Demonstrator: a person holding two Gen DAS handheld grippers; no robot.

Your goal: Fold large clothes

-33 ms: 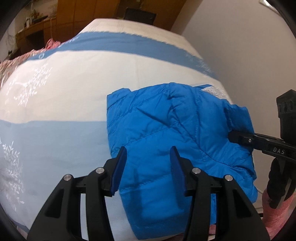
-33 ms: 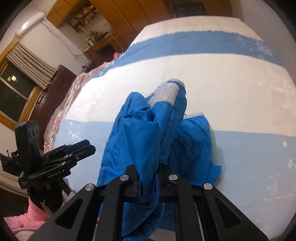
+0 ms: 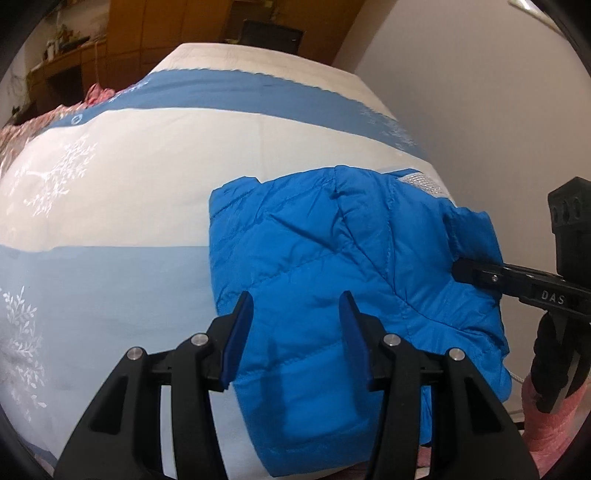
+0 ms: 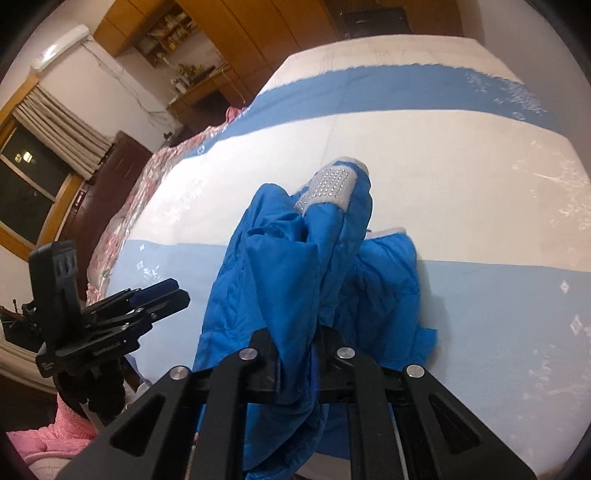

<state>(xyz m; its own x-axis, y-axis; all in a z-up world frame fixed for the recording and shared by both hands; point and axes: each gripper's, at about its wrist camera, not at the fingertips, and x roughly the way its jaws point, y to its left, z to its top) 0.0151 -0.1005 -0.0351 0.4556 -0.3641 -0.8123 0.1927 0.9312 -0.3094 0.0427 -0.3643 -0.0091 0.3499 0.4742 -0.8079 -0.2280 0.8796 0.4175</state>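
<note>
A bright blue quilted jacket [image 3: 332,266] lies partly folded on the bed near its front right corner, with a grey studded cuff [image 4: 330,184] at its far end. My left gripper [image 3: 295,325] is open, its blue-padded fingers just above the jacket's near part, holding nothing. My right gripper [image 4: 297,354] is shut on a bunched fold of the jacket [image 4: 280,273] and lifts it a little. In the left wrist view the right gripper [image 3: 460,267] pinches the jacket's right side. In the right wrist view the left gripper [image 4: 177,295] hovers left of the jacket.
The bed has a white and blue striped cover [image 3: 110,221] with leaf prints. A pink floral blanket [image 4: 125,221] lies along its far left side. Wooden cupboards [image 4: 236,33] and a curtained window [image 4: 33,166] stand behind. A white wall [image 3: 480,92] is close on the right.
</note>
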